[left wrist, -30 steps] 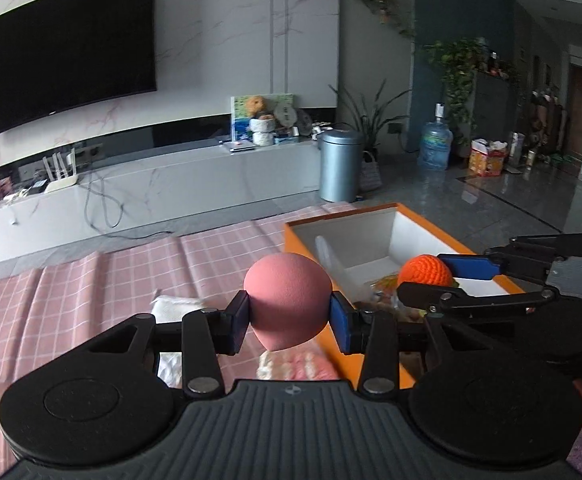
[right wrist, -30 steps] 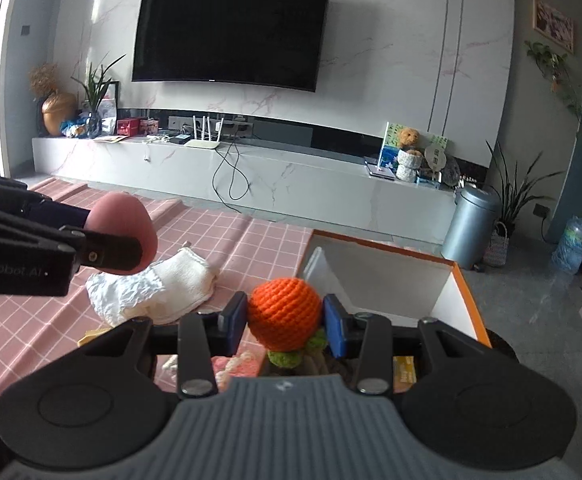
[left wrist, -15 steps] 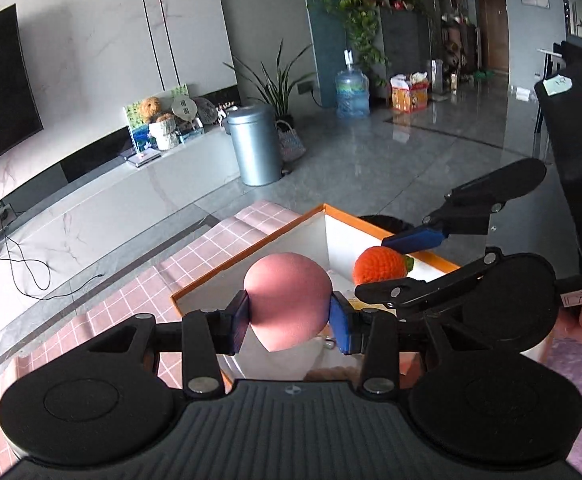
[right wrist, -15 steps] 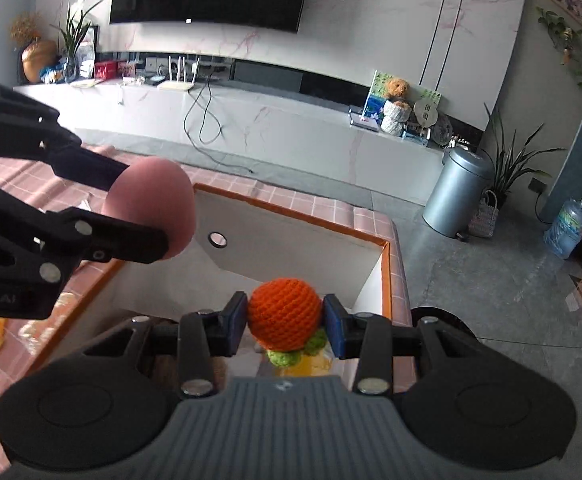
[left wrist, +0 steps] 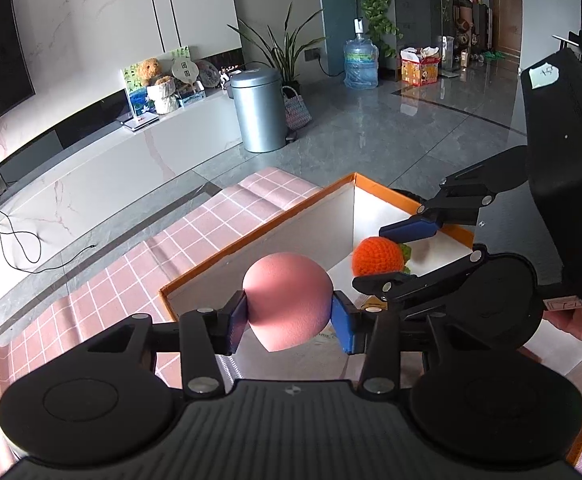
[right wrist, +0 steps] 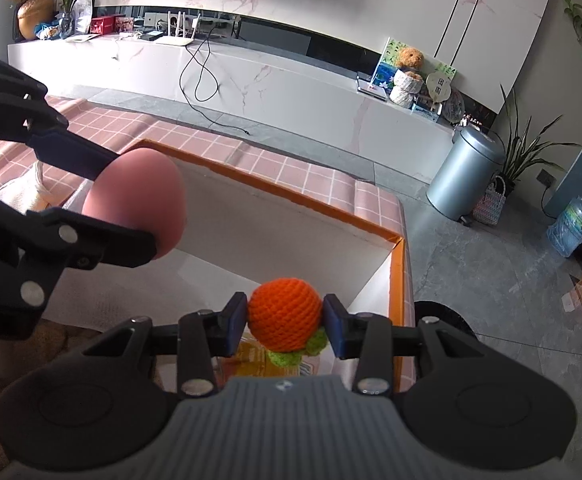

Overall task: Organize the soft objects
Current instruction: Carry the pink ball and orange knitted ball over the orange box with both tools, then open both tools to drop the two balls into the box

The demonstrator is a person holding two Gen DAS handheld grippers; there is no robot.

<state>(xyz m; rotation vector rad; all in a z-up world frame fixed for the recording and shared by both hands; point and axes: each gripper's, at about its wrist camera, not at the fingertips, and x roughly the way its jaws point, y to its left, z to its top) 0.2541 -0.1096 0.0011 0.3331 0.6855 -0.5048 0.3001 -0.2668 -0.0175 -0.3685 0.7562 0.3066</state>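
Currently both loads hang over the orange-rimmed box (left wrist: pixel 259 236): left gripper (left wrist: pixel 289 316) pinches pink sponge egg (left wrist: pixel 287 304), right gripper (right wrist: pixel 285 326) pinches crocheted orange (right wrist: pixel 285 314). Neither released. White cloth (right wrist: pixel 19 192) left of box looks pending.

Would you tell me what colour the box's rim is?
Orange, above white inner walls; the box rim shows best in the right wrist view.

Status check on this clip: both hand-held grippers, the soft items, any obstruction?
Left hand-held gripper shut on pink sponge. Right hand-held gripper shut on orange crochet ball. Both above orange-rimmed box. Nothing in the way.
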